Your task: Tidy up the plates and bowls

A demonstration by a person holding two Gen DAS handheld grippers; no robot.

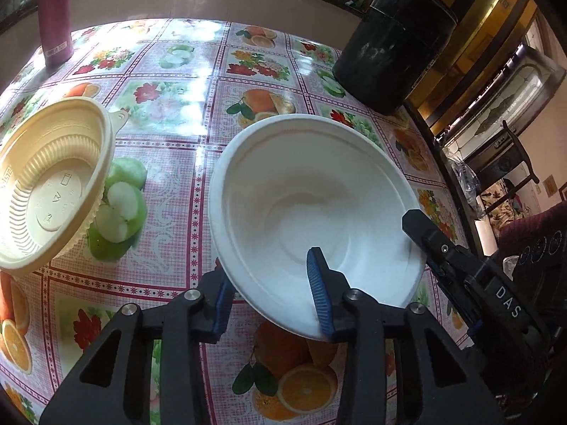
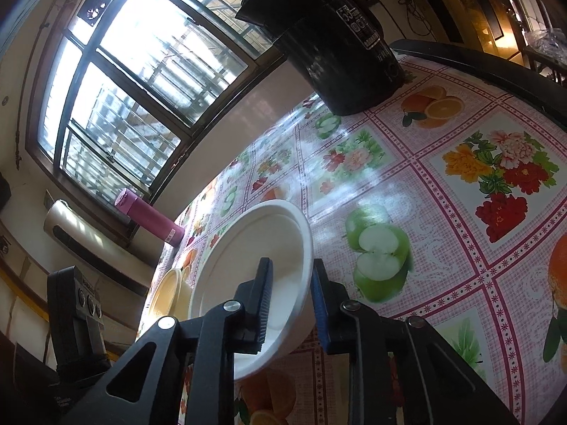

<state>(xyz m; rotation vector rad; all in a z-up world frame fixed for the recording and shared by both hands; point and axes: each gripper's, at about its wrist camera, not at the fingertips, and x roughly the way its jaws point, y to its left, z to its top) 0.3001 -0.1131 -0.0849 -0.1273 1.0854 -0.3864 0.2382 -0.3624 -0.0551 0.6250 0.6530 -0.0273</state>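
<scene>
A white bowl (image 1: 312, 205) is tilted above the fruit-print tablecloth (image 1: 177, 106). My left gripper (image 1: 273, 290) straddles its near rim, one finger inside the bowl and one outside. My right gripper (image 1: 425, 244) pinches the bowl's right rim. In the right wrist view my right gripper (image 2: 290, 301) is shut on the white bowl's (image 2: 248, 248) rim. A cream ribbed bowl (image 1: 53, 184) sits tilted at the left; it also shows in the right wrist view (image 2: 170, 294).
A black pot (image 1: 393, 42) stands at the table's far right and shows in the right wrist view (image 2: 333, 42). A pink bottle (image 1: 55, 14) stands at the far left by the window wall. The table edge (image 1: 436, 163) runs along the right.
</scene>
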